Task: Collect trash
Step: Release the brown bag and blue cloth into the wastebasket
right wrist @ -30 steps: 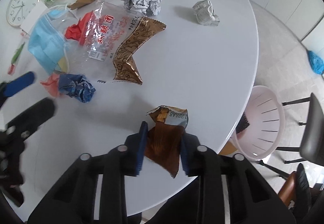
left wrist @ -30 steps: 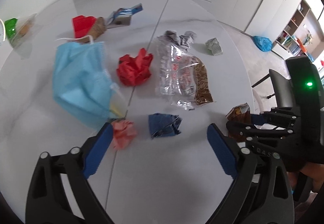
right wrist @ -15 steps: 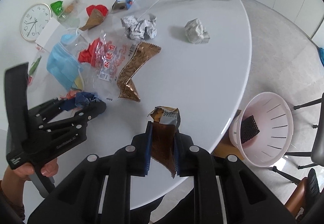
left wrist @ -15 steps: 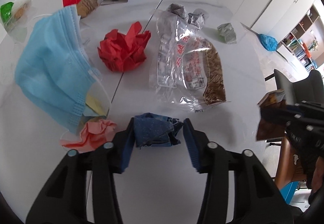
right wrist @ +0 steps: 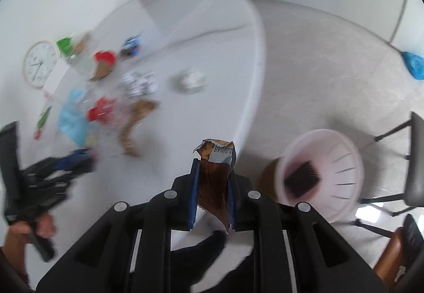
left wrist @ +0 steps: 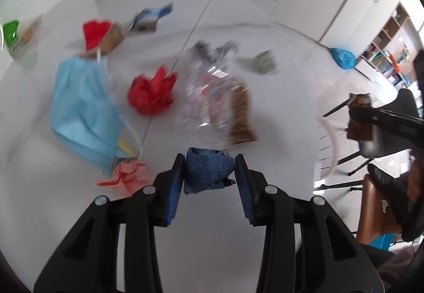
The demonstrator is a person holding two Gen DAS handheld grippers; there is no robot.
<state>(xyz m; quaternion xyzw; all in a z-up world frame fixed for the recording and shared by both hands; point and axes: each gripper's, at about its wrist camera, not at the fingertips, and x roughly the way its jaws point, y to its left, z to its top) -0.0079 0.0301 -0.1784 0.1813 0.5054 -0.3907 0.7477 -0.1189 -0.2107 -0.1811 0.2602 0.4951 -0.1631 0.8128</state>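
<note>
My left gripper [left wrist: 209, 169] is shut on a crumpled dark blue paper ball [left wrist: 208, 169], held just above the white round table [left wrist: 185, 226]. My right gripper [right wrist: 213, 181] is shut on a brown snack wrapper [right wrist: 214, 181] and holds it in the air past the table's edge, left of a pink basket [right wrist: 341, 168] on the floor. The basket holds a dark scrap [right wrist: 302, 179]. The right gripper and its wrapper [left wrist: 357, 128] also show at the right of the left wrist view.
On the table lie a blue face mask [left wrist: 82, 110], a red paper ball [left wrist: 152, 93], a pink paper ball [left wrist: 127, 177], a clear and brown snack bag [left wrist: 220, 105], a grey paper ball [left wrist: 265, 62] and a red-brown cone wrapper [left wrist: 102, 34]. Chairs [right wrist: 413, 160] stand beside the basket.
My left gripper has closed on the blue paper ball and lifted it slightly. My right gripper has carried the brown wrapper off the table toward the pink basket.
</note>
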